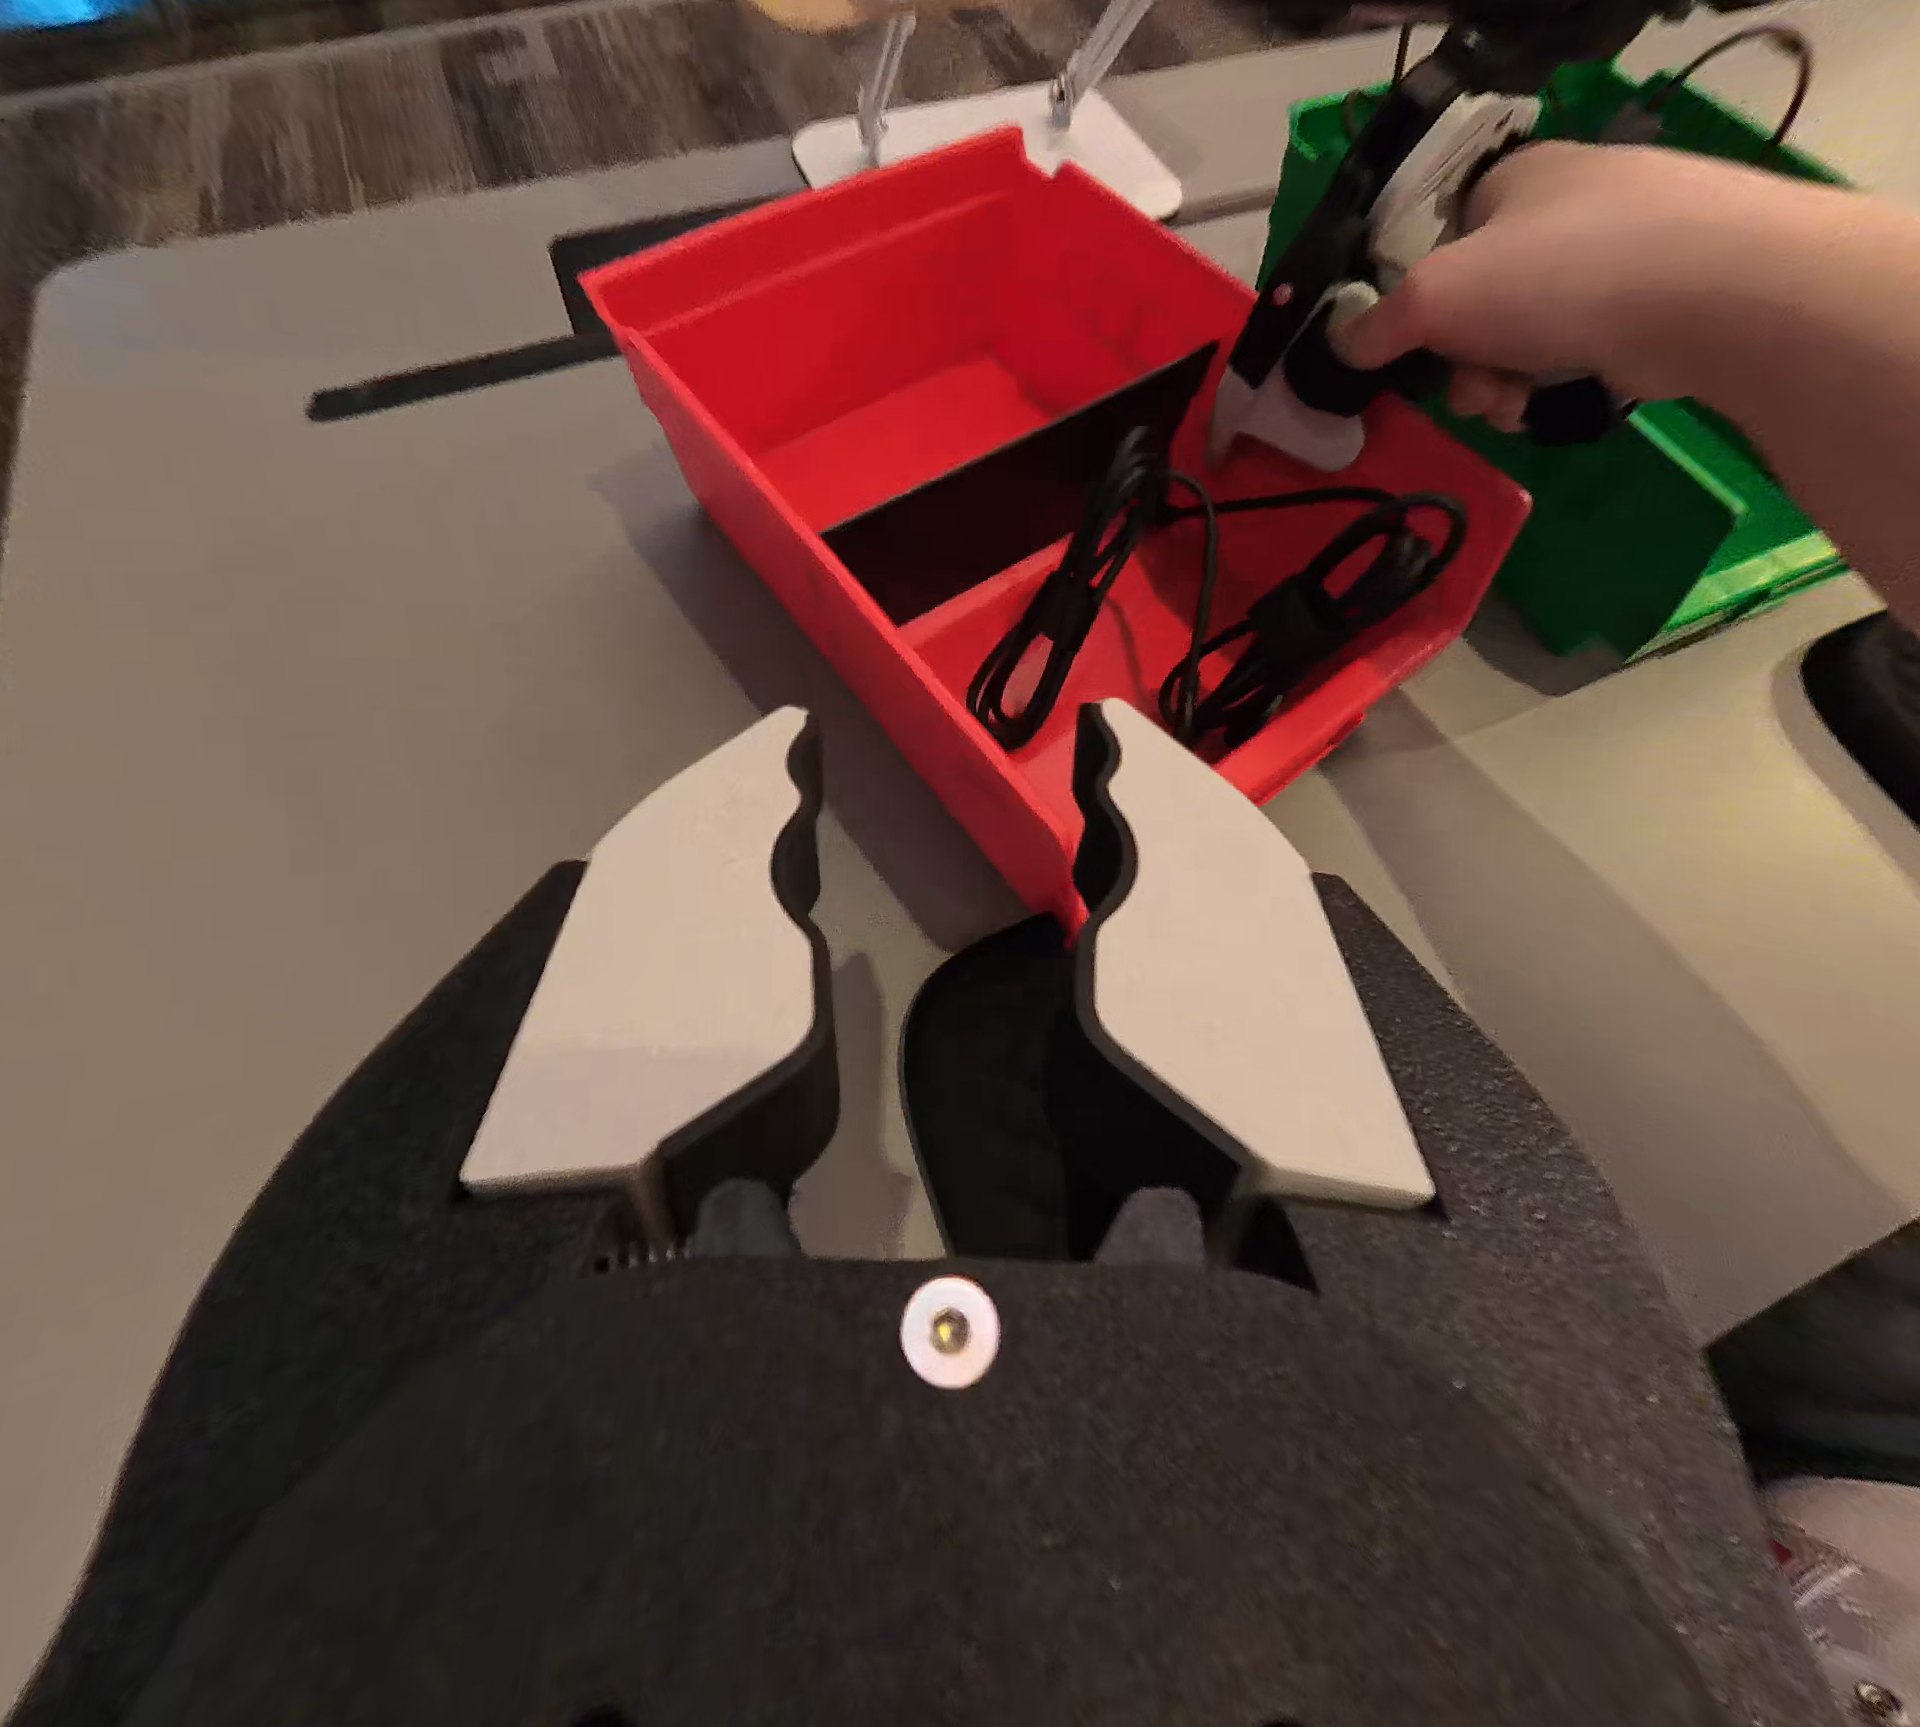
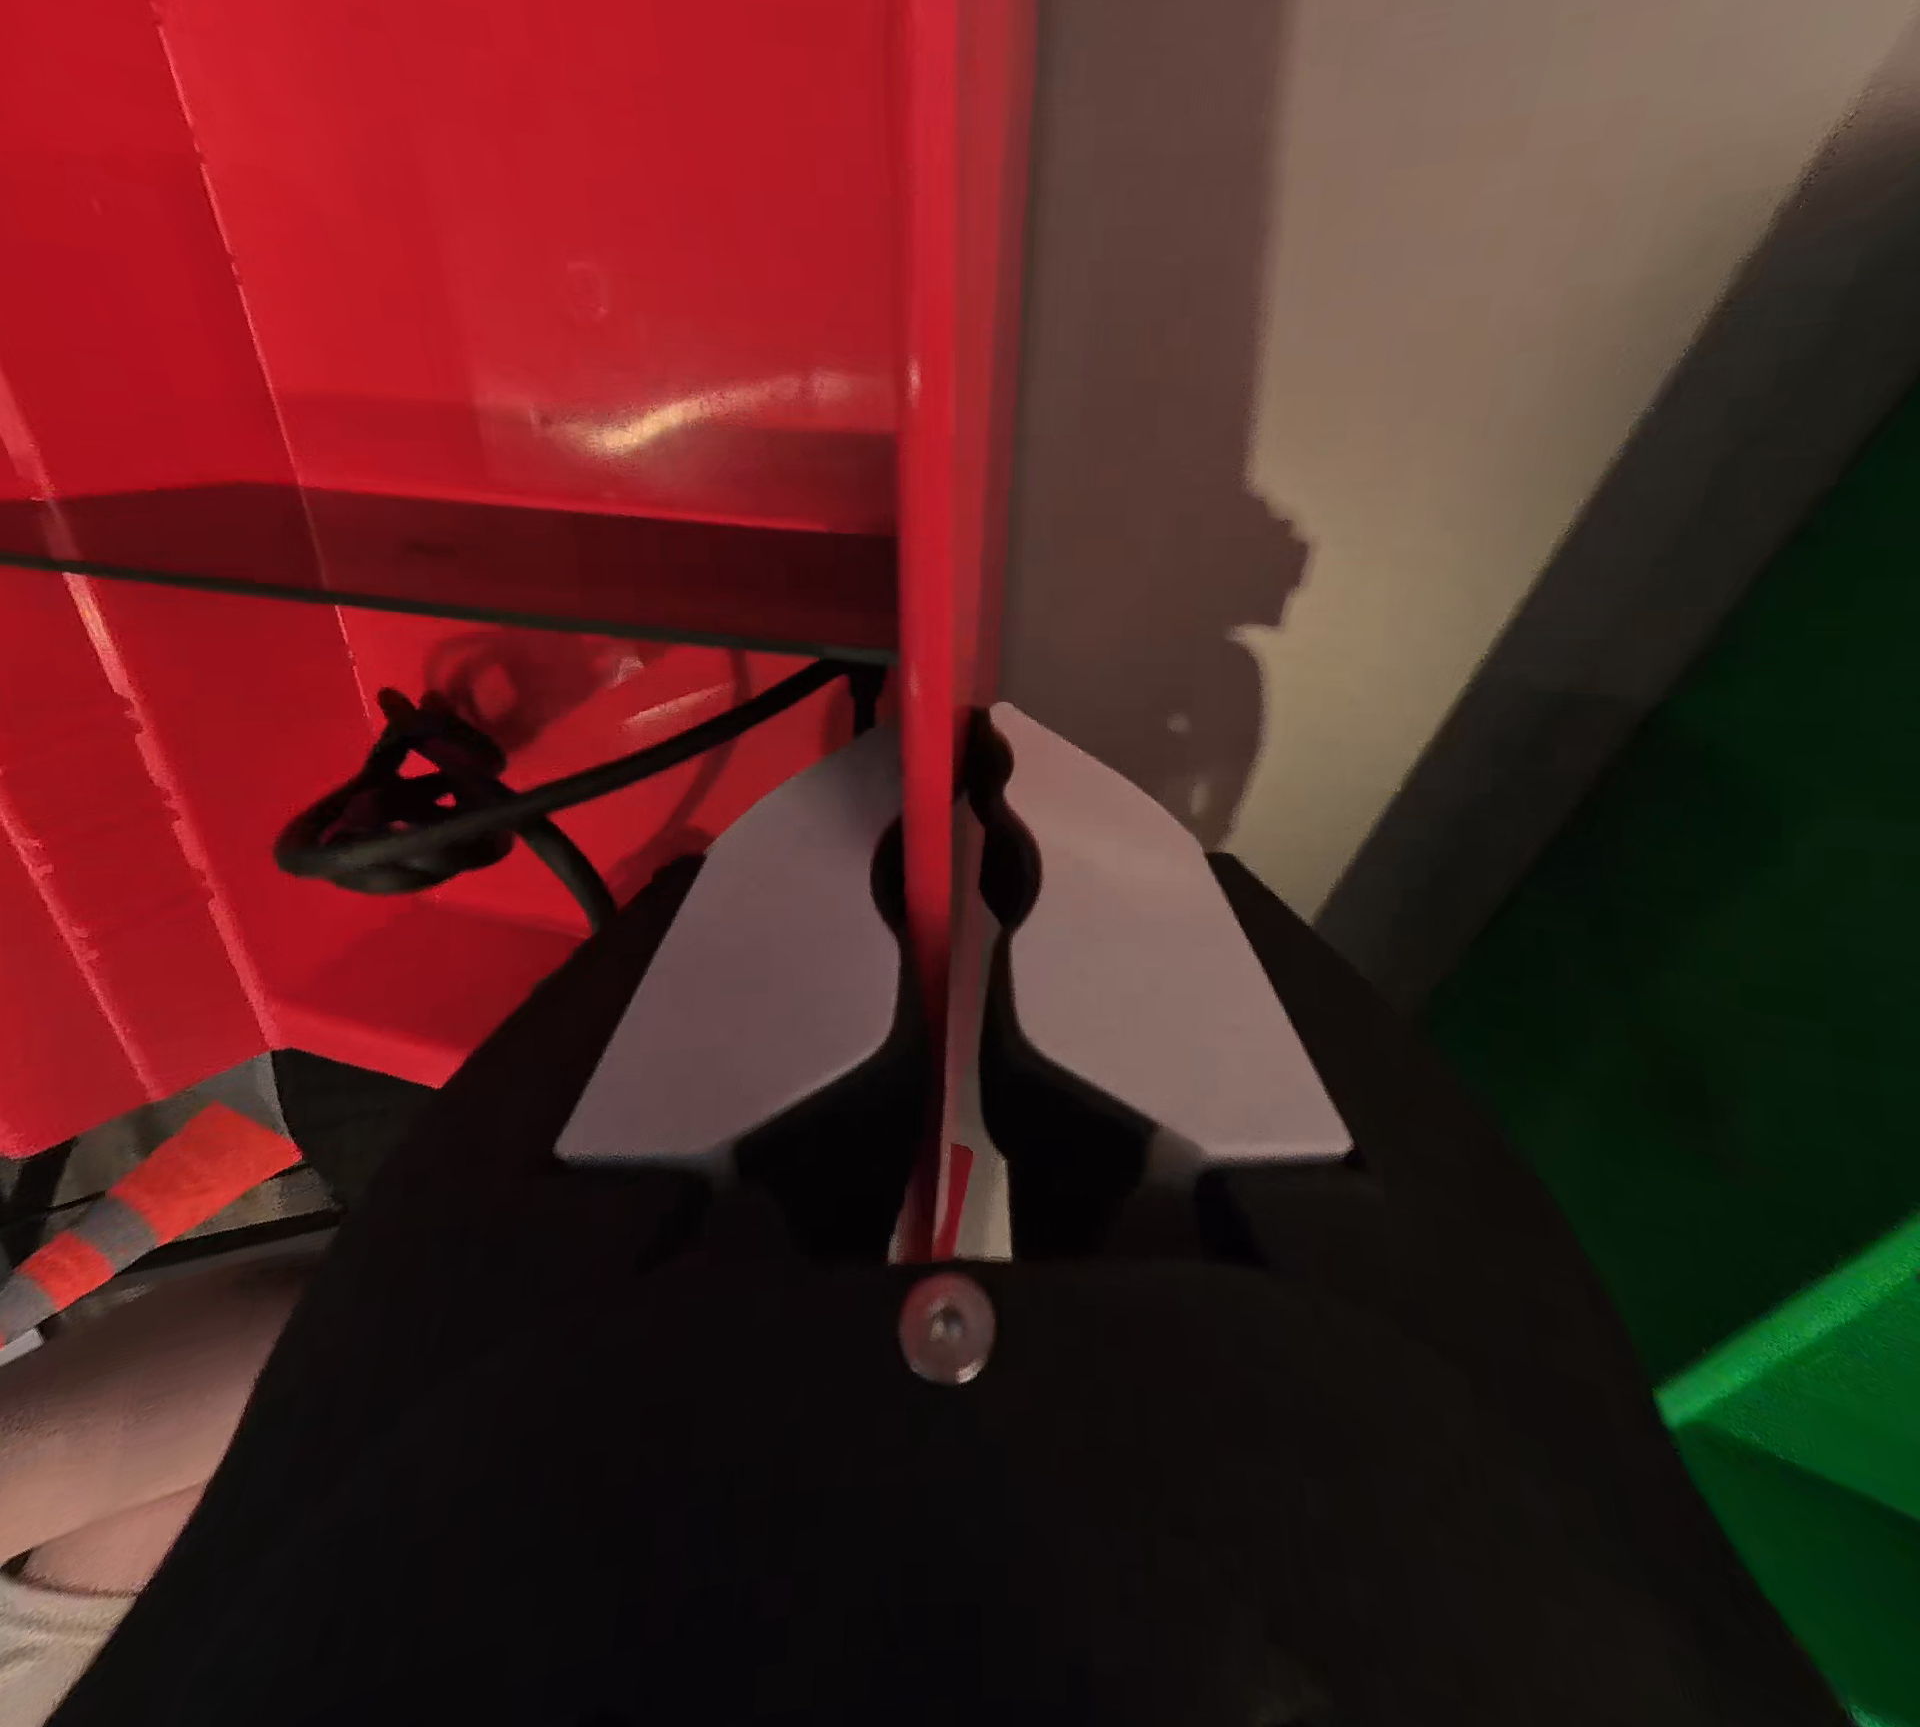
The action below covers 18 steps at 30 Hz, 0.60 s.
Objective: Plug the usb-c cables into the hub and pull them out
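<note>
My right tool [image 2: 940,804] is clamped on the side wall of the red bin [image 1: 935,306], one finger inside, one outside. My left tool [image 1: 945,784] is spread wide with nothing in it, hovering over the grey worktop [image 1: 312,638] at the bin's near corner. Two bundled black cables [image 1: 1070,597] lie in the bin's near compartment, this side of the dark divider [image 1: 997,493]. Green bin [image 1: 1662,534] sits just beside it.

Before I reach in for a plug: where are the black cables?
Left wrist view: black cables lie bundled in the red bin's near compartment, behind the black divider.
</note>
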Tool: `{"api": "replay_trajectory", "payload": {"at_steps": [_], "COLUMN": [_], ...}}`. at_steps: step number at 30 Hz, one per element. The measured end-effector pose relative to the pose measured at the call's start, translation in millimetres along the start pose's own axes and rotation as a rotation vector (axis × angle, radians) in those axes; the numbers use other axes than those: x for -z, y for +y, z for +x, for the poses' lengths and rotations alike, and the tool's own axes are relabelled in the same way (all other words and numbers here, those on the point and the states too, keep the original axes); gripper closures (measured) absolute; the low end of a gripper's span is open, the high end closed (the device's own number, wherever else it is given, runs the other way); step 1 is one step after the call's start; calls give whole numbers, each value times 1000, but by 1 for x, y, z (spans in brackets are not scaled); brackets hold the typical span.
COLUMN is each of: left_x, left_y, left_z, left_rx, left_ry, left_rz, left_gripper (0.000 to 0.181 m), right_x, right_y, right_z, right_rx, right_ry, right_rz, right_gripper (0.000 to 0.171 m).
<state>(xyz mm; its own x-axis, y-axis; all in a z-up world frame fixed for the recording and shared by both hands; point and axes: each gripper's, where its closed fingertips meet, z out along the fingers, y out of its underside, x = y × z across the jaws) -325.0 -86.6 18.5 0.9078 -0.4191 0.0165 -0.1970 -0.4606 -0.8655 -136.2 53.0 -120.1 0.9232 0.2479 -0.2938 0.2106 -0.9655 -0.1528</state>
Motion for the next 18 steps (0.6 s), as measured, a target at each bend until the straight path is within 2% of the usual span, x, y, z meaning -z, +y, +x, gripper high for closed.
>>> {"api": "replay_trajectory", "payload": {"at_steps": [4,6,8,10,13,15,18], "left_x": [50,82,117,136,135,122,66], "left_y": [-30,-55,-79,-90,-90,-92,-85], "left_z": [4,9,19,29,37,45,76], "left_rx": [17,21,33,37,32,32,53], "left_ry": [-62,-89,-89,-75,-72,-32,157], "left_rz": [136,280,454,499,447,441,304], "left_gripper": [121,122,127,116,102,103,103], "right_x": [18,36,65,107,186,242,311], "right_y": [10,8,1,-6,-12,-5,20], "right_z": [3,3,2,2,21,52,128], "right_rx": [-4,12,40,87,121,113,20], "right_ry": [-61,-80,-94,-115,-137,-114,-30], "right_rz": [-61,-52,-29,-6,29,34,53], "right_gripper": [164,165,164,165,164,164,165]}}
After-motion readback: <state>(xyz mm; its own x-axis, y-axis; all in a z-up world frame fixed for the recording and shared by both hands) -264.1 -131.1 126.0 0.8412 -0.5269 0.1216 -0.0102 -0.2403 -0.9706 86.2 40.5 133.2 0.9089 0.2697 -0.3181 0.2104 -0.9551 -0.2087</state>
